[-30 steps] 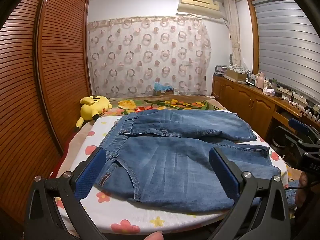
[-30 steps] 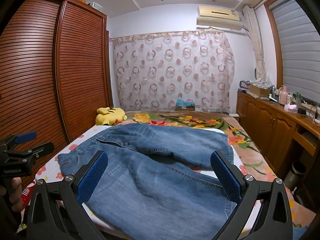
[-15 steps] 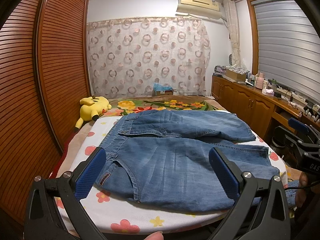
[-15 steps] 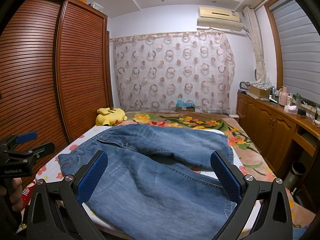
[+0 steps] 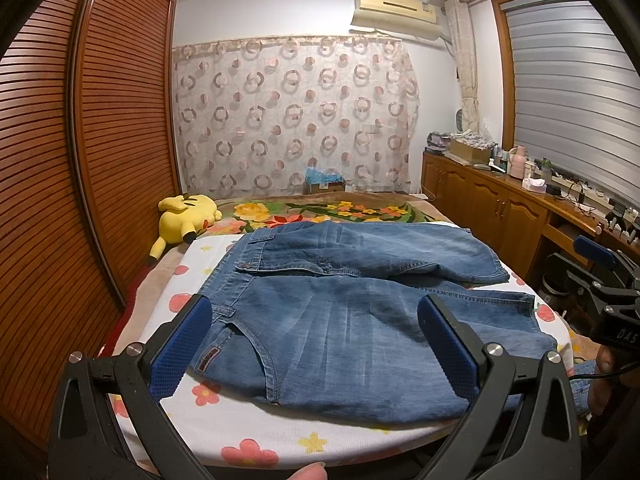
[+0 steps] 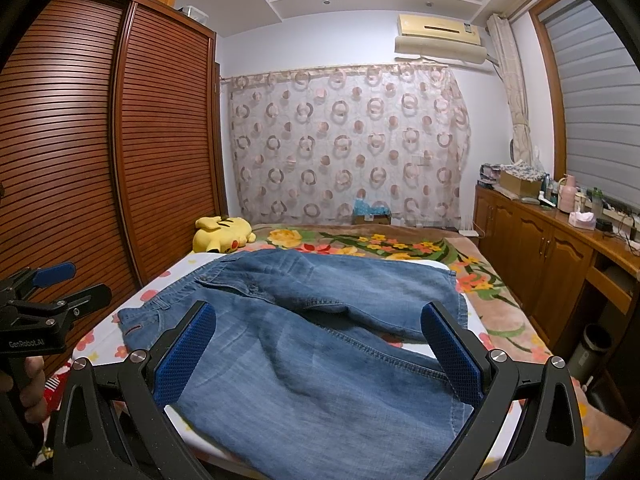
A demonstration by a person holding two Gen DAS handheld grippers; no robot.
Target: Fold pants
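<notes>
Blue denim pants [image 5: 352,300] lie spread flat on a white flowered cloth [image 5: 240,424] on the bed, waistband to the left, both legs running right. They also show in the right wrist view [image 6: 320,340]. My left gripper [image 5: 316,340] is open and empty, held above the near edge by the waist. My right gripper [image 6: 318,352] is open and empty, above the near leg's end. The right gripper shows at the right edge of the left wrist view [image 5: 600,280]. The left gripper shows at the left edge of the right wrist view [image 6: 44,304].
A yellow plush toy [image 5: 186,216] lies at the bed's far left. A slatted wooden wardrobe [image 5: 80,160] runs along the left. Wooden cabinets [image 5: 500,208] with clutter stand on the right. A floral blanket [image 5: 320,210] covers the far bed.
</notes>
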